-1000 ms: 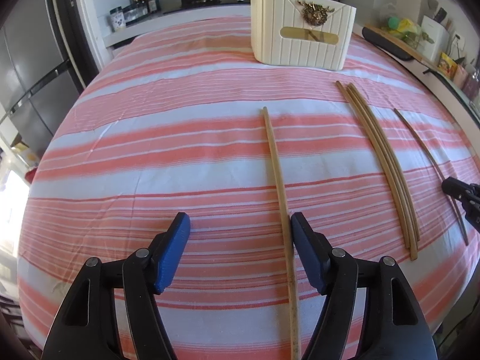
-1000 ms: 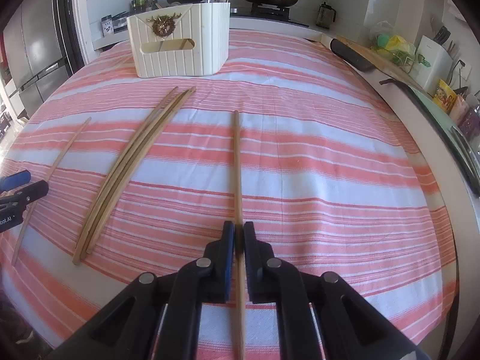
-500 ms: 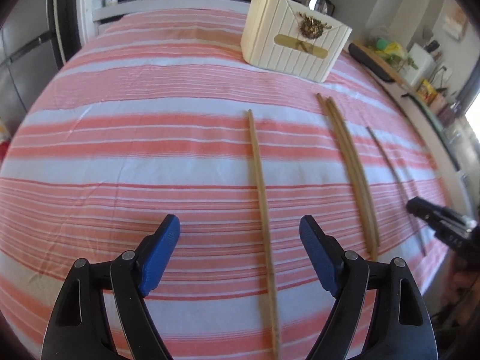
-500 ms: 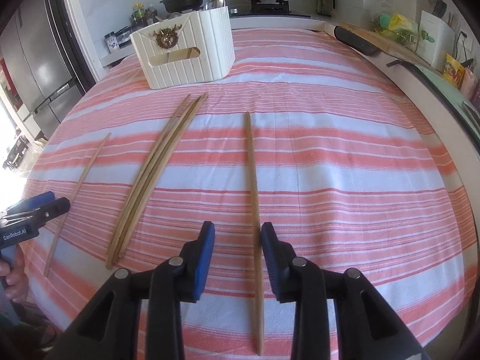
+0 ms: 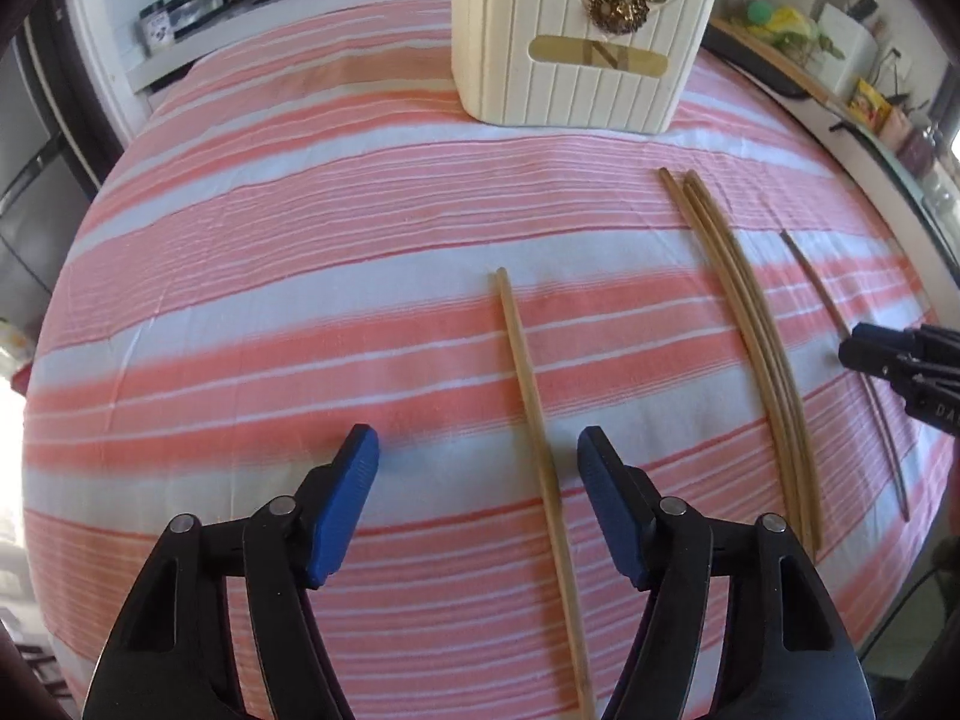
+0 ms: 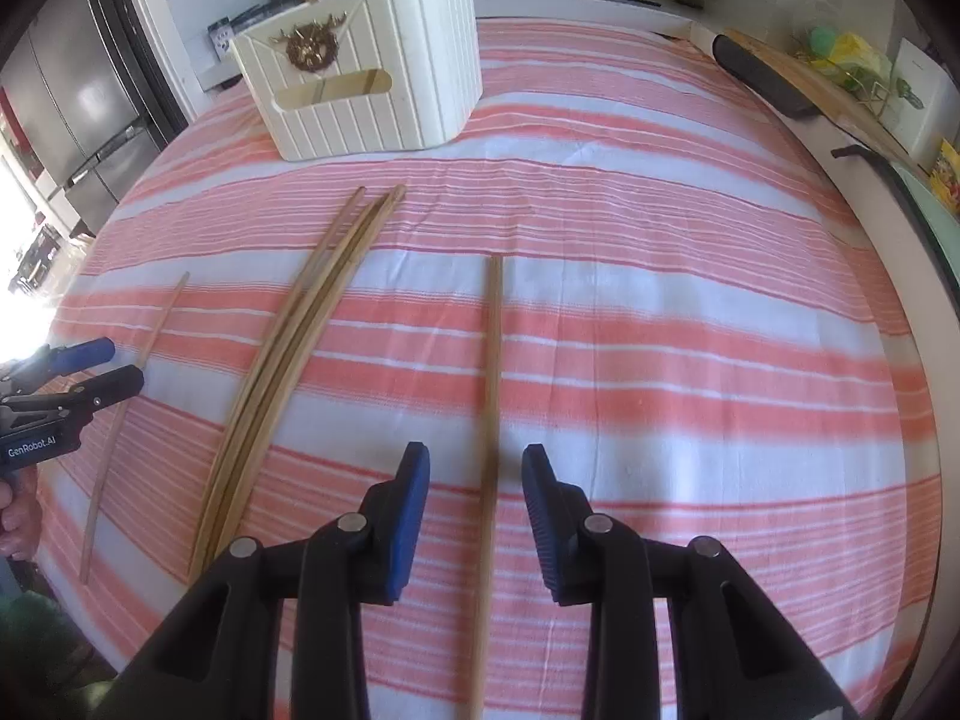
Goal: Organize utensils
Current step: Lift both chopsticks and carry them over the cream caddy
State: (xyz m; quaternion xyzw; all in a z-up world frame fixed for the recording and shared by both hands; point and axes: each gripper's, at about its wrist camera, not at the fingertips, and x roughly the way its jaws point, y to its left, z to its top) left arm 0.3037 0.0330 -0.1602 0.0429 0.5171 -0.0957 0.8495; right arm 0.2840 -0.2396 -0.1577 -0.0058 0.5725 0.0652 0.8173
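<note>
A: How far along is the sorting?

B: Barely begun, I'd judge. Five wooden chopsticks lie out on the striped cloth over the bench (image 6: 690, 276), and whether the cream ribbed basket (image 6: 384, 90) at the far end holds any yet cannot be seen from here.

A: Where exactly are they?

B: One single chopstick (image 6: 489, 420) runs straight between the right gripper (image 6: 474, 504) fingers, which are spread apart and not touching it. A bundle of three chopsticks (image 6: 288, 360) lies just to its left, tips fanned toward the basket. A lone thin chopstick (image 6: 129, 414) sits further left; the left wrist view shows it between the parted fingers of the left gripper (image 5: 474, 504).

A: So nothing is gripped?

B: Nothing. Both grippers are open and hold nothing, each straddling a stick.

A: How do the sticks look?

B: Long, slim, pale tan wood, lying flat on the cloth. All appear clean and unbroken. Every one remains to be gathered, presumably into the basket.
</note>
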